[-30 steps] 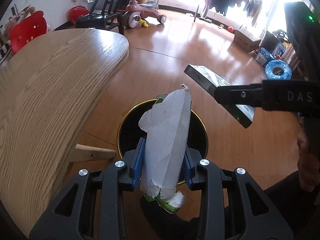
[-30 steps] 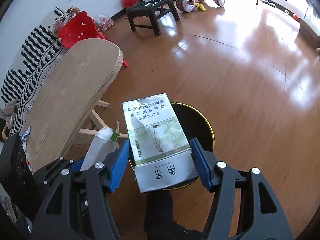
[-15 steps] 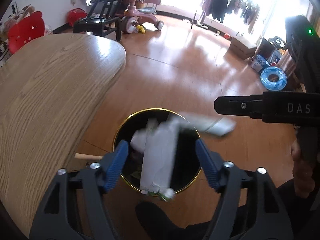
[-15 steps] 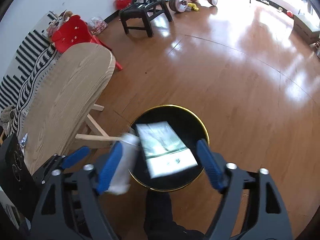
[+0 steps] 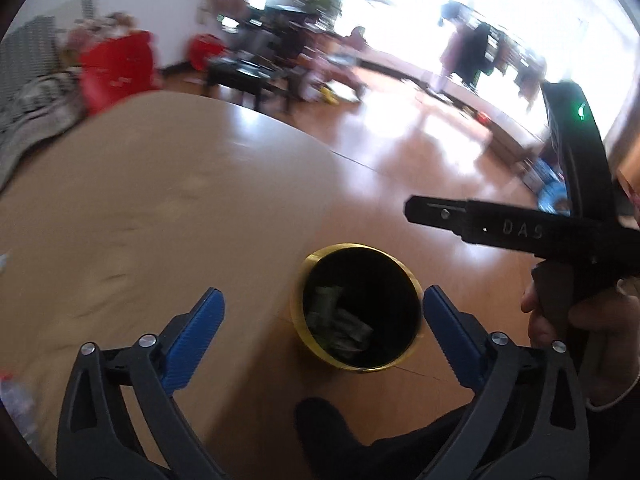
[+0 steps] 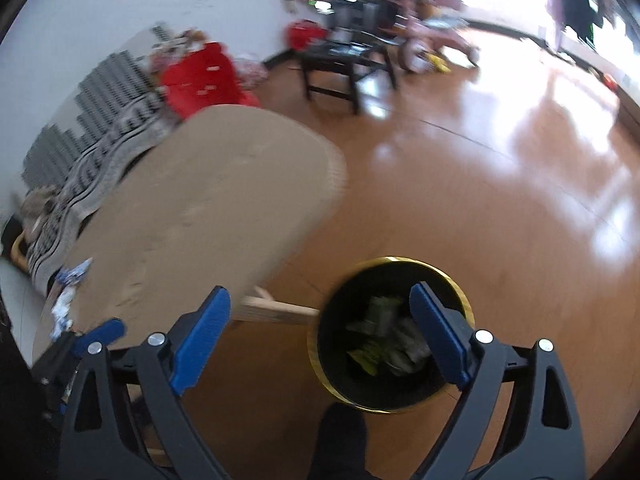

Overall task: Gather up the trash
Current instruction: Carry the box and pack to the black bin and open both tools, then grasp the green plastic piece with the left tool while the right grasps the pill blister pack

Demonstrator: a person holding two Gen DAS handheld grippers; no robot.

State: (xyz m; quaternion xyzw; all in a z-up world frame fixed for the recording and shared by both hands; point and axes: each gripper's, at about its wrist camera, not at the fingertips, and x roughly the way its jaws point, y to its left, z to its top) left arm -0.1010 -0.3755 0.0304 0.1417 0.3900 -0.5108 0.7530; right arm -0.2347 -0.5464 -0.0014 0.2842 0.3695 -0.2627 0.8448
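Both hand-held grippers, left [image 5: 322, 314] and right [image 6: 320, 316], hover spread wide and empty above the gold-rimmed bin [image 6: 466, 304] on the floor beside the wooden bench [image 6: 200, 216]. Crumpled trash [image 6: 384, 340] lies inside; blue-white scraps [image 6: 68, 292] wait on the bench's far end.

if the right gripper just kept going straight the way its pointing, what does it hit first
Probably the floor just left of the trash bin. The right gripper is open and empty, its midline passing between the table leg bar and the bin's gold rim. Blur leaves depth uncertain.
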